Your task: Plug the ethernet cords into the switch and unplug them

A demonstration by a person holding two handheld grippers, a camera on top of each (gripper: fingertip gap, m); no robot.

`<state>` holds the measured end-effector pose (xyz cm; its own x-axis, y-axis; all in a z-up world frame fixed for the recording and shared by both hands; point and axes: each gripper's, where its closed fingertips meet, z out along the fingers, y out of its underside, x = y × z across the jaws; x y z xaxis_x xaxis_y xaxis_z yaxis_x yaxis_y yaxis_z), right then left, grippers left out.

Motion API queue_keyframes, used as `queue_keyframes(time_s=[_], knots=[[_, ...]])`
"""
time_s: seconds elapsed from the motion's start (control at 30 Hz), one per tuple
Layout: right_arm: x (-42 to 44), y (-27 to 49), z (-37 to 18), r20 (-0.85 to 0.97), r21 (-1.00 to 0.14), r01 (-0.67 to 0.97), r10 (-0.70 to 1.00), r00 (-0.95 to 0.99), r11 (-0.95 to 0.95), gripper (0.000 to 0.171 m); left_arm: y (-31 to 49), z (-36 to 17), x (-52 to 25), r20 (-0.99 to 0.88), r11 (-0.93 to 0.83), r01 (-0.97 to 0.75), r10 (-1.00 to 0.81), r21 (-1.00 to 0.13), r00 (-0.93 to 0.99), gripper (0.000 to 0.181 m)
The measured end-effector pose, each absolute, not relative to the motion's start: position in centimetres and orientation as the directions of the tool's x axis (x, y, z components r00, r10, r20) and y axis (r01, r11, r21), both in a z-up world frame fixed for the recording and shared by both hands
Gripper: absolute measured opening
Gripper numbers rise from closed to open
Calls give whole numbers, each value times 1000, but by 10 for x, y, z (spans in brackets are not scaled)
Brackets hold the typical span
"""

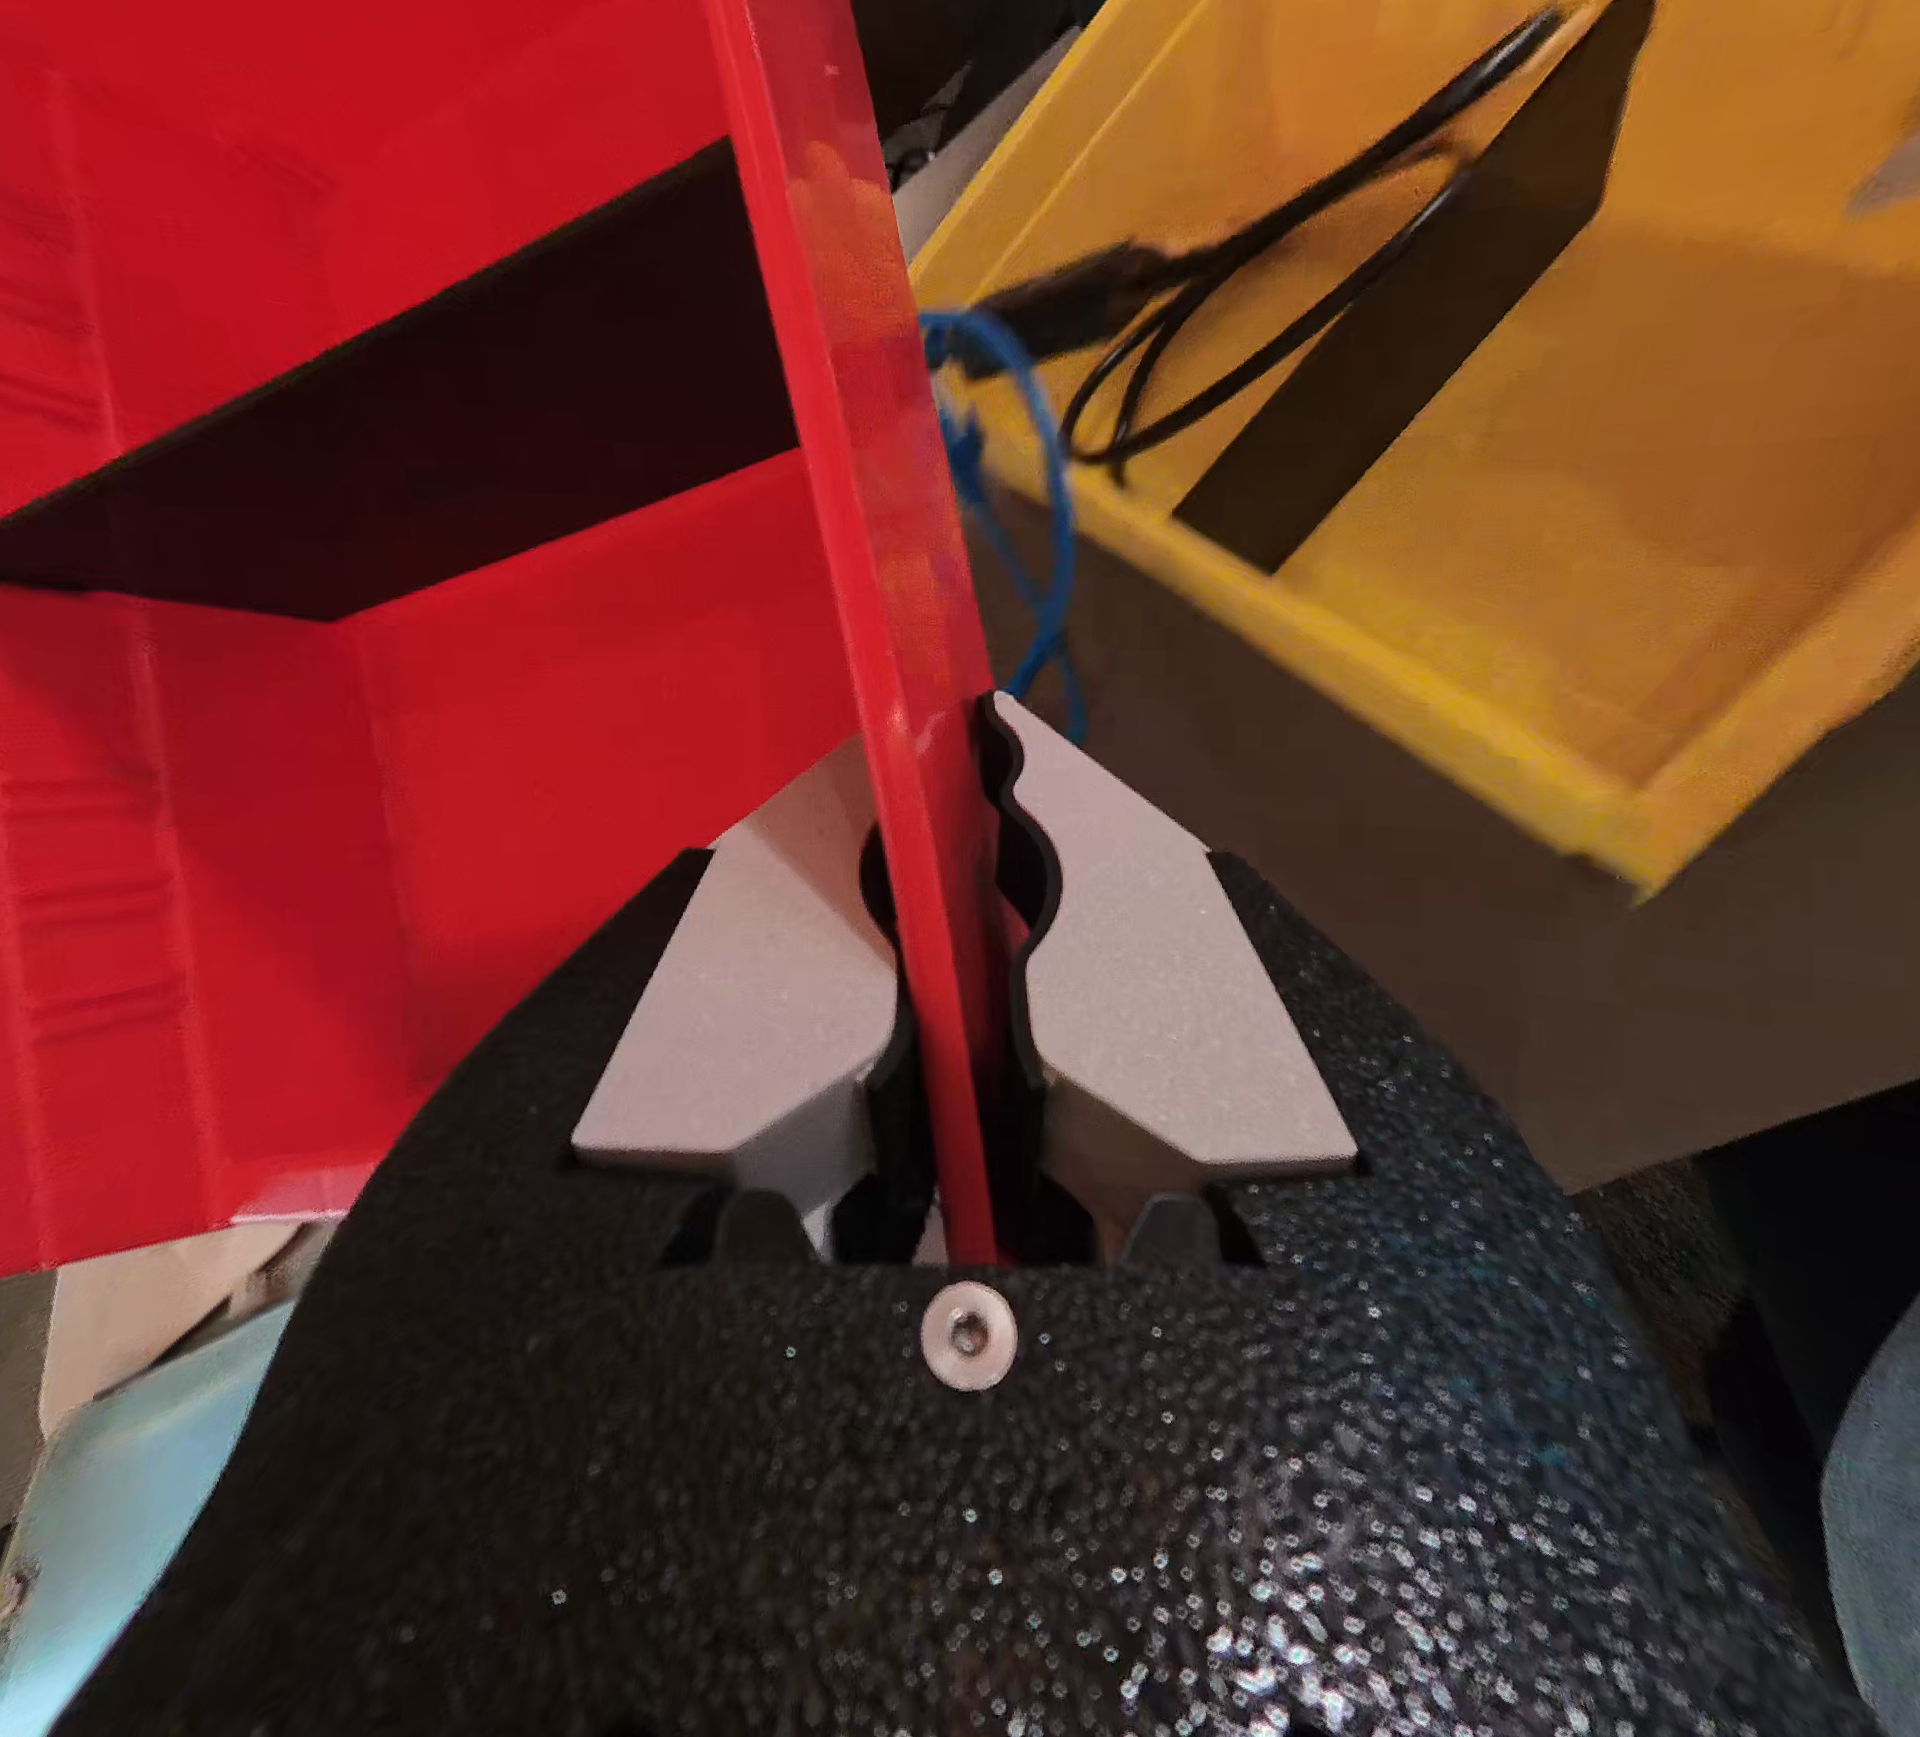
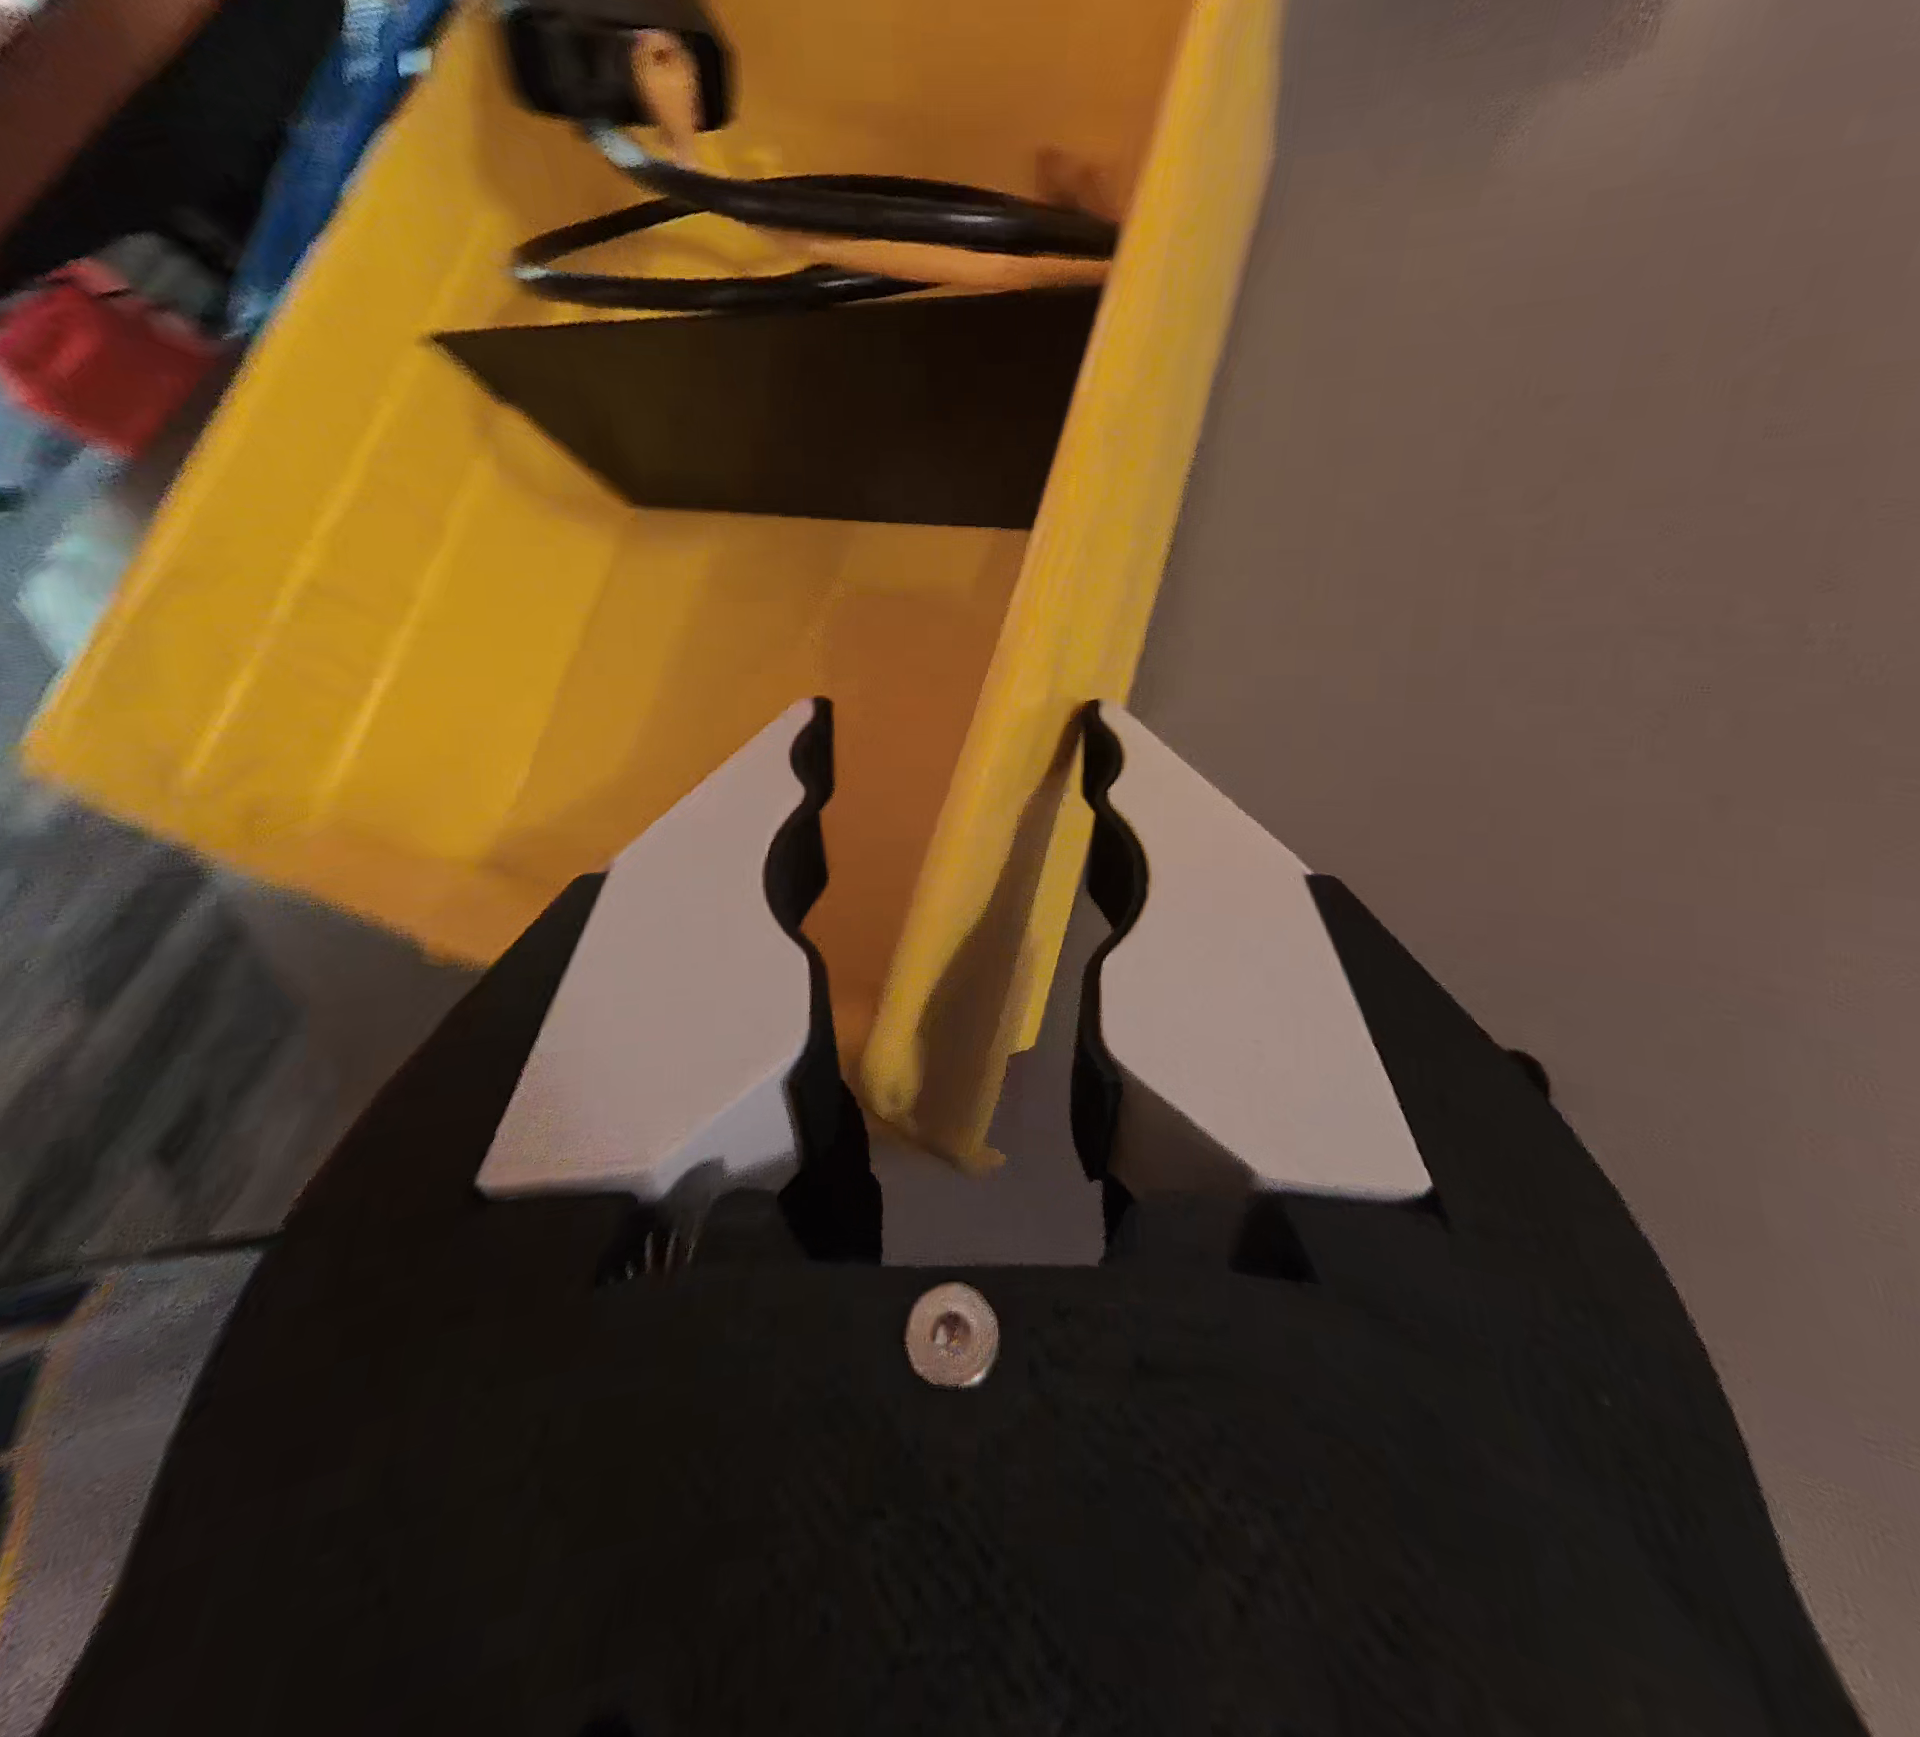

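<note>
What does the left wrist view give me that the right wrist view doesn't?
Only the left wrist view shows the red bin up close, with the left gripper shut on its wall.

Only the right wrist view shows the right gripper, its jaws apart, straddling the yellow bin's near wall without squeezing it.

Both show the yellow bin with its black divider, the coiled black cable with its black adapter behind the divider, and the blue ethernet cord hanging over the bin's edge.
</note>
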<state>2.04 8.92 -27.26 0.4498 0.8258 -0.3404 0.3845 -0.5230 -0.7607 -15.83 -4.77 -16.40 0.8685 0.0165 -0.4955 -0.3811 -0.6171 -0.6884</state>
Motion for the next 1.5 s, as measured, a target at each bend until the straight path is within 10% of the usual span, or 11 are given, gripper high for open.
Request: queue_keyframes(time_s=[0.03, 0.43, 0.77, 1.5], knots=[[10, 76, -268, -377, -769, 378, 843, 384, -516, 54, -44, -160, -155, -495, -606, -386, 14, -695, 869, 4], [205, 141, -142, -263, -963, -228, 699, 666, -145, 74, 39, -111, -1, -420, -329, -521, -332, -788, 845, 4], [421, 140, -148, 84, -996, 71, 265, 961, 61, 73, 82, -171, 206, -279, -208, -662, -787, -720, 551, 4], [400, 144, -176, 100, -993, 68, 399, 912, 95, 70, 141, -297, 270, -241, -317, -716, -793, -622, 560, 16]])
